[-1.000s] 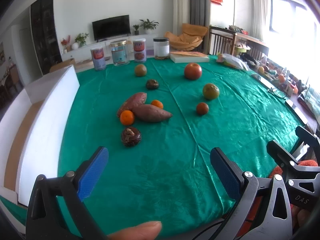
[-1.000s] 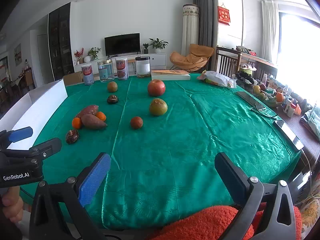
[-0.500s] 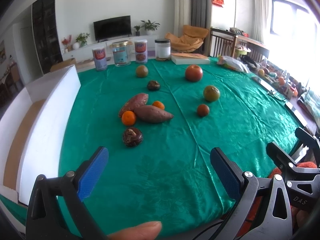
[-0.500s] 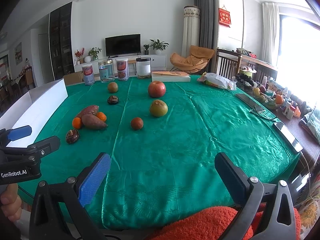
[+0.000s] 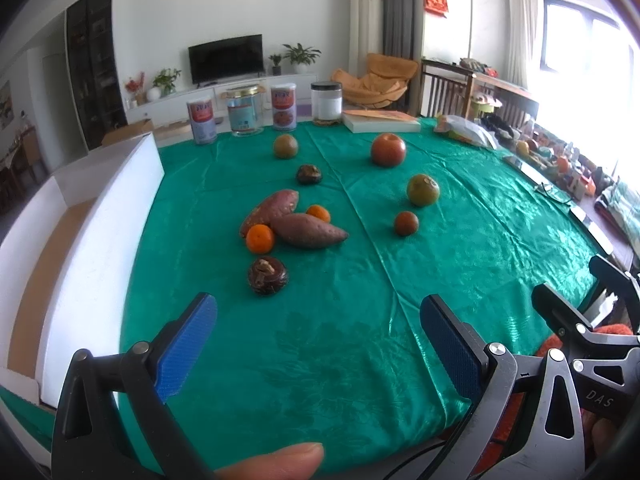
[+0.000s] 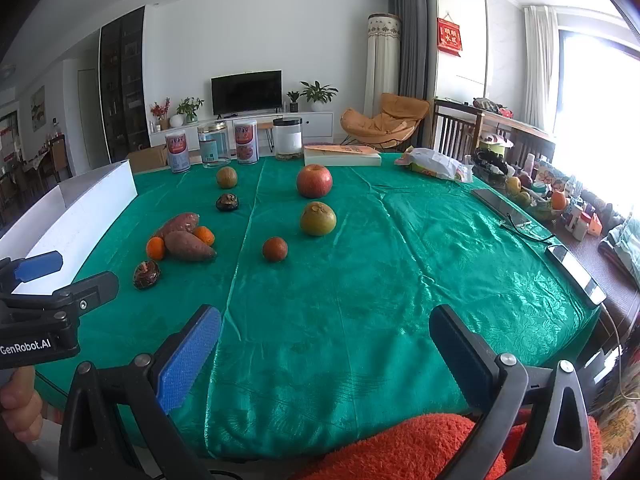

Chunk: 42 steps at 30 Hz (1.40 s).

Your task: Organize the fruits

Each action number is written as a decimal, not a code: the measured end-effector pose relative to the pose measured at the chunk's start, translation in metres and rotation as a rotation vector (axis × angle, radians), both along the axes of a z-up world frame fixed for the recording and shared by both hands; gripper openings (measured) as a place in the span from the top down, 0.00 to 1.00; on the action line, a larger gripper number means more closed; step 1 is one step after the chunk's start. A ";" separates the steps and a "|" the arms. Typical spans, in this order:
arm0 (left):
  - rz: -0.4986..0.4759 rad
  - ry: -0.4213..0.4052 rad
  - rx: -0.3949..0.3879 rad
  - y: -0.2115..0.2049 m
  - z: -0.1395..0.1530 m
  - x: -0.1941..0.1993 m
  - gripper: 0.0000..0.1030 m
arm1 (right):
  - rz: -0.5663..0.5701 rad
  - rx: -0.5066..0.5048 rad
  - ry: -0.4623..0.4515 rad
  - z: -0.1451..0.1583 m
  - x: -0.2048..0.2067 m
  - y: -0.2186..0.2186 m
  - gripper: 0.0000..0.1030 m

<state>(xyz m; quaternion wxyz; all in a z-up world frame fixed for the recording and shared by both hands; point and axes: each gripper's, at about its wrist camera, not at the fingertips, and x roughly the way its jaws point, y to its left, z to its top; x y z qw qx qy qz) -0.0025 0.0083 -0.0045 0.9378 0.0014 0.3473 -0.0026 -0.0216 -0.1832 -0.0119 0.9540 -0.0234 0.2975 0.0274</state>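
Green cloth [image 5: 320, 340] covers the table under scattered fruit. Both the left gripper [image 5: 318, 340] and right gripper [image 6: 324, 350] hover level at its near edge, fingers spread wide, empty.

My left tongs [image 5: 318, 340] hang wide apart over the green-clothed surface [image 5: 360, 360]; a dark wrinkled round fruit [image 5: 267, 276] lies beyond, near two reddish-brown sweet potatoes [image 5: 304, 230].

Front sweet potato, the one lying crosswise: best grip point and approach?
Grip the sweet potato across its thick middle, coming from above with the left gripper, jaws spanning its short axis. It lies flat with tapered ends. An orange touches its left end, the second sweet potato lies close behind, so avoid the ends.
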 end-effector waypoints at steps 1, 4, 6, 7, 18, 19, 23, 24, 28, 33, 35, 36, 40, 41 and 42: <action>0.002 0.003 -0.001 0.001 -0.001 0.000 0.01 | 0.001 -0.002 0.000 0.000 0.000 0.000 0.00; 0.007 0.017 -0.005 0.002 -0.004 0.003 0.01 | 0.002 -0.004 0.001 0.001 0.000 0.001 0.00; 0.007 0.022 -0.006 0.002 -0.005 0.004 0.01 | 0.001 -0.003 0.001 0.001 0.000 0.001 0.00; 0.006 0.023 -0.005 0.001 -0.005 0.004 0.01 | 0.001 -0.004 0.002 0.001 0.000 0.001 0.00; 0.002 0.029 0.001 -0.001 -0.007 0.005 0.01 | 0.000 0.002 0.004 0.000 0.001 0.002 0.00; 0.002 0.029 0.001 -0.001 -0.007 0.005 0.01 | 0.000 0.001 0.004 0.000 0.001 0.002 0.00; 0.001 0.029 0.001 0.000 -0.007 0.005 0.01 | 0.001 0.000 0.003 0.000 0.001 0.002 0.00; 0.001 0.029 0.000 0.000 -0.007 0.005 0.01 | 0.000 0.001 0.003 0.000 0.001 0.001 0.00; 0.002 0.028 0.000 -0.001 -0.007 0.005 0.01 | 0.000 0.001 0.004 0.000 0.001 0.001 0.00; 0.002 0.029 0.000 -0.001 -0.007 0.005 0.01 | 0.000 0.001 0.003 0.000 0.001 0.001 0.00; 0.001 0.029 0.001 0.000 -0.007 0.005 0.01 | -0.001 0.002 0.004 0.000 0.001 0.002 0.00; 0.001 0.029 0.001 0.000 -0.007 0.005 0.01 | -0.001 0.002 0.004 0.000 0.001 0.002 0.00; 0.002 0.030 0.001 0.000 -0.008 0.005 0.01 | 0.000 0.001 0.003 0.000 0.001 0.002 0.00; 0.003 0.030 0.001 0.000 -0.008 0.005 0.01 | 0.000 0.001 0.003 0.000 0.001 0.002 0.00; 0.003 0.031 0.001 0.000 -0.008 0.005 0.01 | 0.000 0.001 0.003 0.000 0.001 0.001 0.00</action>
